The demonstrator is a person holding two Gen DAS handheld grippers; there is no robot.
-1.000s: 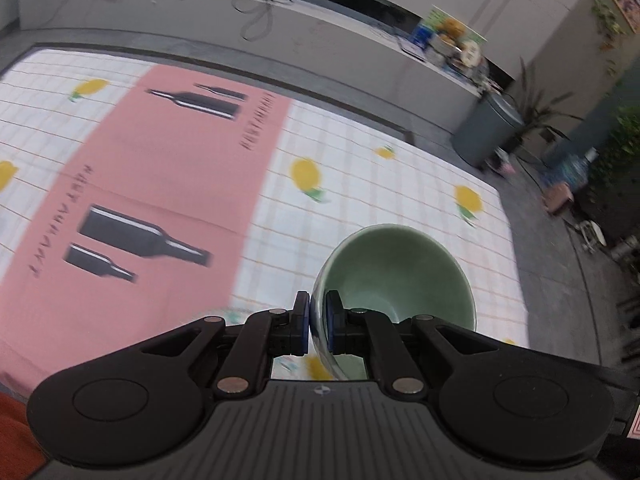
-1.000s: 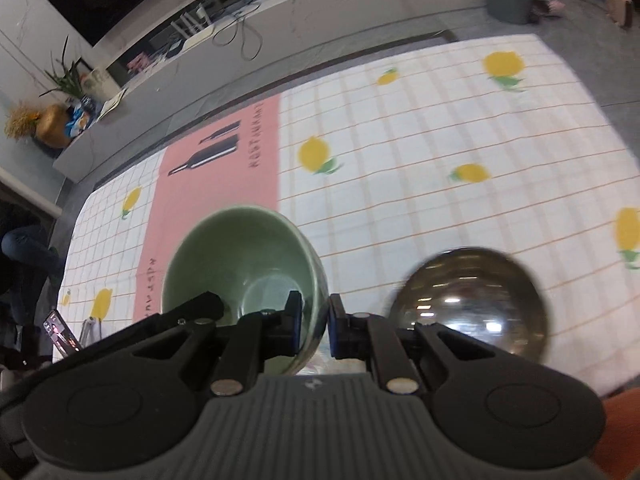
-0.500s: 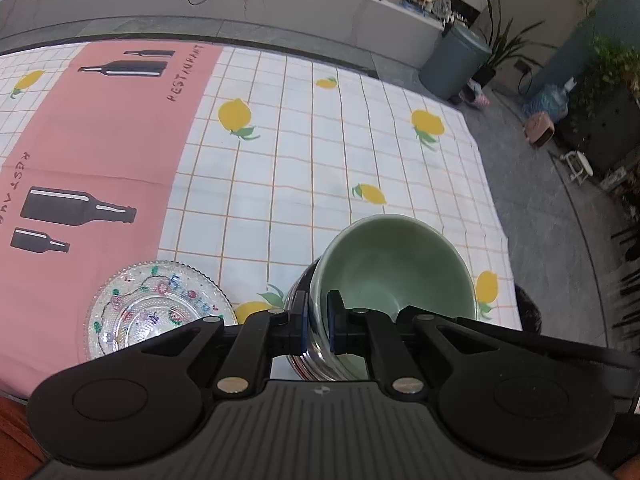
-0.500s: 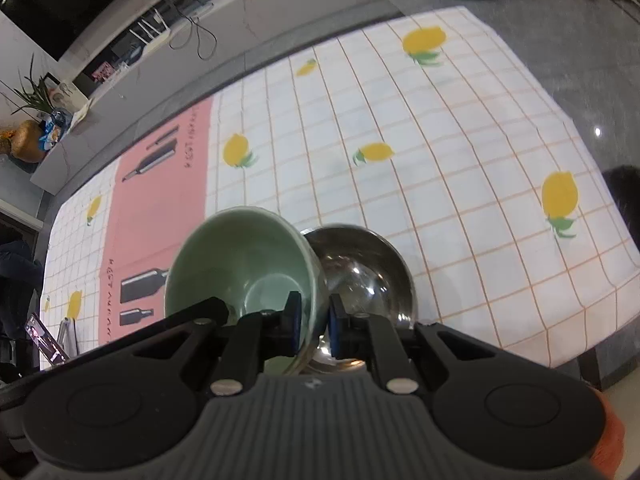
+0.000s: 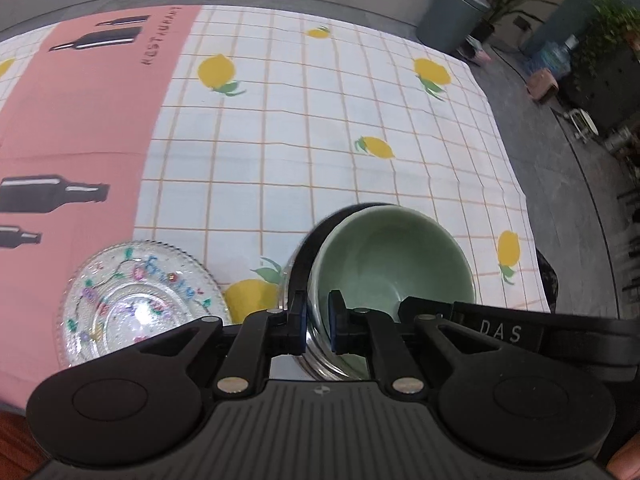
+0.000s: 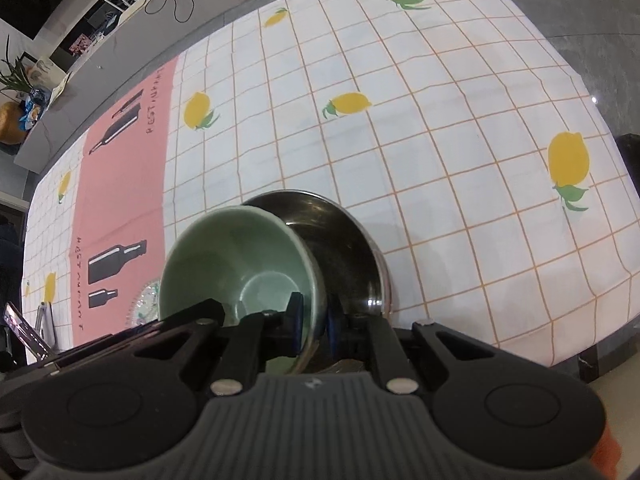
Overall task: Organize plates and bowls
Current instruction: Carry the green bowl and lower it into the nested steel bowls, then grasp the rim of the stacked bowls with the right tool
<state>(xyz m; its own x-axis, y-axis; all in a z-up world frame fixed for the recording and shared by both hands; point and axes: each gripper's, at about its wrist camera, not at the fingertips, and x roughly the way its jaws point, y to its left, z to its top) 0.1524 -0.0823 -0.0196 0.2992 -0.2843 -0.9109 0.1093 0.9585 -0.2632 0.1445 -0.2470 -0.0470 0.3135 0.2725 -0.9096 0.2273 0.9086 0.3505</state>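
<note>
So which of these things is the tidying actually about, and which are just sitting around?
Part of the job:
- green bowl, gripped by both the left tongs and the right tongs
- steel bowl beneath it
- patterned glass plate

Just lying about:
- lemon-print tablecloth
- grey bin
- potted plants

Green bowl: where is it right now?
In both wrist views the green bowl sits low centre, pinched at its rim by both grippers, partly inside the steel bowl, right of the glass plate.
</note>
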